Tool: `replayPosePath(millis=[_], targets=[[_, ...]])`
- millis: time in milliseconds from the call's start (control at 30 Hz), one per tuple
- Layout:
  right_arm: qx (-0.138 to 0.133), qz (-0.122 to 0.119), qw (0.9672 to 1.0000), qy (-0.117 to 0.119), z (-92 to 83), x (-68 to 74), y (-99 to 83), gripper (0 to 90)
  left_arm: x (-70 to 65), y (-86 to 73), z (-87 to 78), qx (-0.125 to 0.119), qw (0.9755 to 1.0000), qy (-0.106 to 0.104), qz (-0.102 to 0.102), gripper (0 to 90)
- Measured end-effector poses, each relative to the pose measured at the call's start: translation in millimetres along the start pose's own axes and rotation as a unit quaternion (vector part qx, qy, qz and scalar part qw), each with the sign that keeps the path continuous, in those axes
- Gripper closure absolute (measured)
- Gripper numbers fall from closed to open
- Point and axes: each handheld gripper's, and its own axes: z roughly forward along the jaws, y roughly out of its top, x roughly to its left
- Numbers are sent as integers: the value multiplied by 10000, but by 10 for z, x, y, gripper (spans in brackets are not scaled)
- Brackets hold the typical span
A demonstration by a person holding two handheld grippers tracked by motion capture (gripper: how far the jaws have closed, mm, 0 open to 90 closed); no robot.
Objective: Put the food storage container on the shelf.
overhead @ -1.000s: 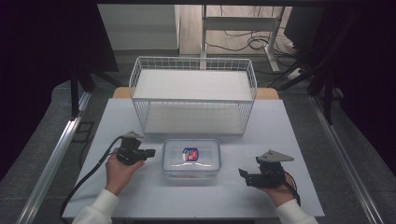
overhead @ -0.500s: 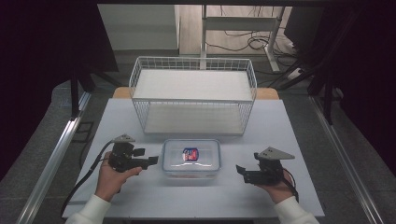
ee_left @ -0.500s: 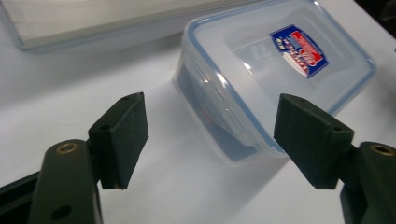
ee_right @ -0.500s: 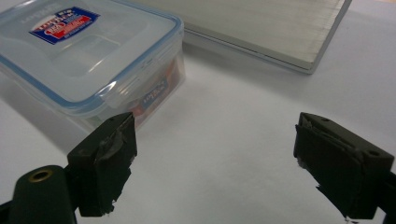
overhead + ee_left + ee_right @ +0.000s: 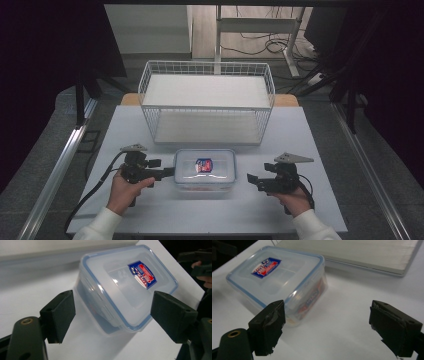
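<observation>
A clear plastic container (image 5: 205, 169) with a blue-rimmed lid and a red-and-blue label lies flat on the white table (image 5: 310, 210), between my two grippers. My left gripper (image 5: 167, 173) points at its left end. Its jaws have just been opening. In the left gripper view this gripper (image 5: 115, 313) stands wide open, with the container (image 5: 125, 285) end just ahead between the pads, untouched. My right gripper (image 5: 251, 180) is a short way off the right end. It is also open (image 5: 332, 326), and the container (image 5: 277, 277) lies ahead to its left.
A white wire basket (image 5: 207, 100) with a pale board in its bottom stands behind the container at the table's far side. Cables trail from both grippers. Bare table lies in front of the container and to the right of the right hand.
The left gripper has turned and shifted right toward the container's left end, and its jaws have opened. The right gripper and the container have stayed put.
</observation>
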Motion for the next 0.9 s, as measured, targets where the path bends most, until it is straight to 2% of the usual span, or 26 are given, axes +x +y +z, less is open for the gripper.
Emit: replayPosePath(millis=[133, 200, 300, 433, 567, 700, 800, 867, 900], targets=[[14, 86, 9999, 140, 86, 26, 43, 135, 12, 5, 71, 60, 9997, -183, -143, 192], [61, 235, 9993, 272, 174, 44, 71, 128, 30, 14, 98, 44, 9994, -282, -210, 194], [117, 309, 9990, 311, 225, 43, 80, 124, 53, 24, 148, 50, 9986, -416, -310, 194], [146, 476, 9979, 418, 303, 30, 114, 123, 82, 56, 211, -97, 9970, -595, -486, 215], [175, 568, 9969, 517, 385, 23, 169, 121, 106, 95, 255, -89, 9977, -491, -465, 217], [248, 622, 9957, 634, 482, 32, 201, 117, 142, 74, 317, 69, 9979, -422, -476, 209], [303, 684, 9945, 735, 537, 44, 206, 117, 165, 67, 362, 151, 9971, -509, -546, 201], [342, 721, 9936, 794, 564, 47, 201, 117, 191, 64, 390, 228, 9970, -492, -561, 196], [369, 743, 9932, 820, 578, 50, 199, 116, 201, 59, 406, 215, 9964, -531, -628, 192]])
